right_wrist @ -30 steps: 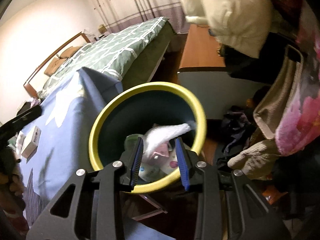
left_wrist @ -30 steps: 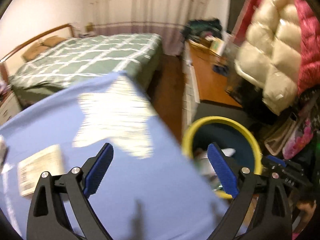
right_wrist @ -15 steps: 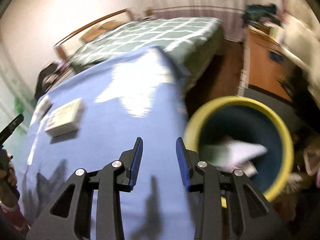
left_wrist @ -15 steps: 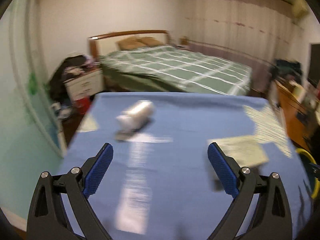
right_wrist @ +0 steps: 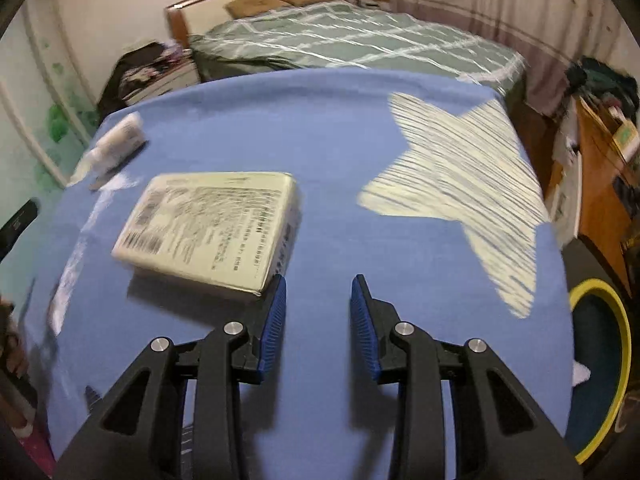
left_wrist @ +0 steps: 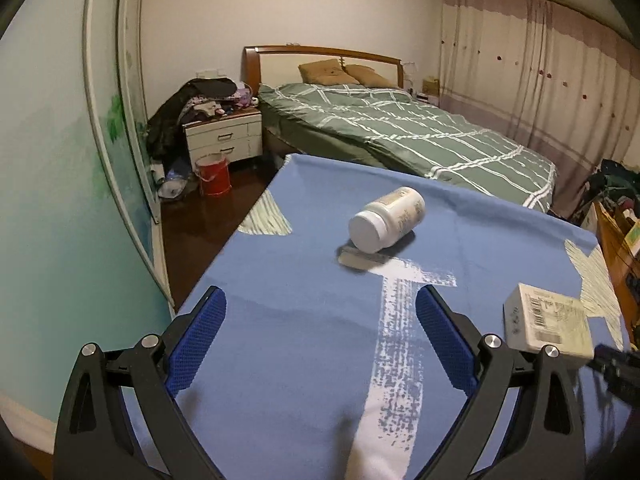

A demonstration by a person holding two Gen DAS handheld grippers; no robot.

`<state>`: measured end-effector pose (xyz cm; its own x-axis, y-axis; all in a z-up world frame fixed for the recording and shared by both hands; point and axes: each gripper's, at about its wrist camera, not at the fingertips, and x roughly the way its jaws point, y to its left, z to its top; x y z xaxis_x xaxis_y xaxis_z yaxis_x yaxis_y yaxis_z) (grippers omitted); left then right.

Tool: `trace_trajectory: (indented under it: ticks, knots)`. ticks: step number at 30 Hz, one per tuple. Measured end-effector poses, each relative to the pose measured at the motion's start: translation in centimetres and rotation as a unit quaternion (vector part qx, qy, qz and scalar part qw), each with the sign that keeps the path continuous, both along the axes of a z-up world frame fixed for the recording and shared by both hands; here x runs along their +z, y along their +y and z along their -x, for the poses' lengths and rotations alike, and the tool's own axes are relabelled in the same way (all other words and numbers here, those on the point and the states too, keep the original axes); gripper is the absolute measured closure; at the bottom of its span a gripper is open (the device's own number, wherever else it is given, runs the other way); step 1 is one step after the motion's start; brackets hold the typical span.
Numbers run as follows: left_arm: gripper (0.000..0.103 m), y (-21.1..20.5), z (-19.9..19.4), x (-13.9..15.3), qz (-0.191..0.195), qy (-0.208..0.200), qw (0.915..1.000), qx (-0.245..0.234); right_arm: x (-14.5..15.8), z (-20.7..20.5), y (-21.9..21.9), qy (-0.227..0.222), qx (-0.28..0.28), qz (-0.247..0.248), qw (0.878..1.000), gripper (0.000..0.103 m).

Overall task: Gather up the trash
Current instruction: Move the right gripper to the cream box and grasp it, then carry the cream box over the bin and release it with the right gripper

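Note:
A white pill bottle [left_wrist: 386, 220] lies on its side on the blue tablecloth [left_wrist: 304, 360], ahead of my left gripper [left_wrist: 320, 312], which stands wide open with nothing between its fingers. A flat cream box with a barcode [left_wrist: 548, 322] lies to the right of it. In the right wrist view the same box [right_wrist: 212, 228] lies just left of and ahead of my right gripper [right_wrist: 319, 292], whose jaws stand partly apart and empty. The bottle [right_wrist: 120, 140] shows blurred at the far left. The yellow-rimmed bin [right_wrist: 618, 320] stands beside the table at the right, with a white scrap inside.
A green plaid bed [left_wrist: 400, 132] stands beyond the table. A white nightstand piled with clothes [left_wrist: 224, 140] and a red bucket [left_wrist: 214, 174] are at the back left. A wooden desk [right_wrist: 600, 184] is at the right. The table's edges drop off left and right.
Both views have swung from the bin round to the tabletop. The white scrap seen at the right gripper's fingers over the bin now lies in the bin.

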<state>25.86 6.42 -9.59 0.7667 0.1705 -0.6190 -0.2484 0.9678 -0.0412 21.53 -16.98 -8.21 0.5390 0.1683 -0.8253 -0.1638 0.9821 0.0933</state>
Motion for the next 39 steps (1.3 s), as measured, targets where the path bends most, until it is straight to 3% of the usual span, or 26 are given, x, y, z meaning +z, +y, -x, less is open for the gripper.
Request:
trace_trajectory:
  ticks: [6,8,10,12,15,25,27,28,39]
  knots:
    - [0.008,1.1,0.5,0.3,-0.001,-0.009,0.9994,0.033,0.6,2.1,4.1,0.017,0.126,-0.016,0.992,0.07]
    - [0.008,1.6,0.5,0.4,0.003,-0.01,0.999,0.042,1.0,2.2,4.5,0.012,0.139,-0.019,0.99,0.067]
    - [0.007,2.0,0.6,0.3,0.006,-0.011,0.9987,0.049,1.3,2.2,4.7,-0.006,0.135,-0.011,0.991,0.042]
    - [0.007,2.2,0.5,0.2,0.008,-0.01,0.9986,0.051,1.6,2.0,4.4,-0.033,0.126,0.01,0.991,0.026]
    - [0.007,2.1,0.5,0.1,0.007,-0.007,0.9988,0.049,1.3,0.7,4.3,-0.045,0.131,0.044,0.989,0.014]
    - [0.007,1.9,0.3,-0.2,0.009,0.0,0.9988,0.048,0.2,-3.1,5.1,-0.023,0.185,0.054,0.981,0.014]
    - [0.007,1.7,0.2,-0.3,0.008,0.002,0.9989,0.045,-0.3,-3.4,5.6,-0.019,0.185,0.048,0.981,0.018]
    - [0.007,1.7,0.2,-0.3,0.009,0.003,0.999,0.045,-0.5,-3.5,5.7,-0.014,0.185,0.044,0.982,0.027]
    - [0.007,1.3,0.1,-0.5,0.008,0.007,0.9993,0.036,0.2,-1.3,4.7,-0.033,0.143,0.016,0.989,0.032]
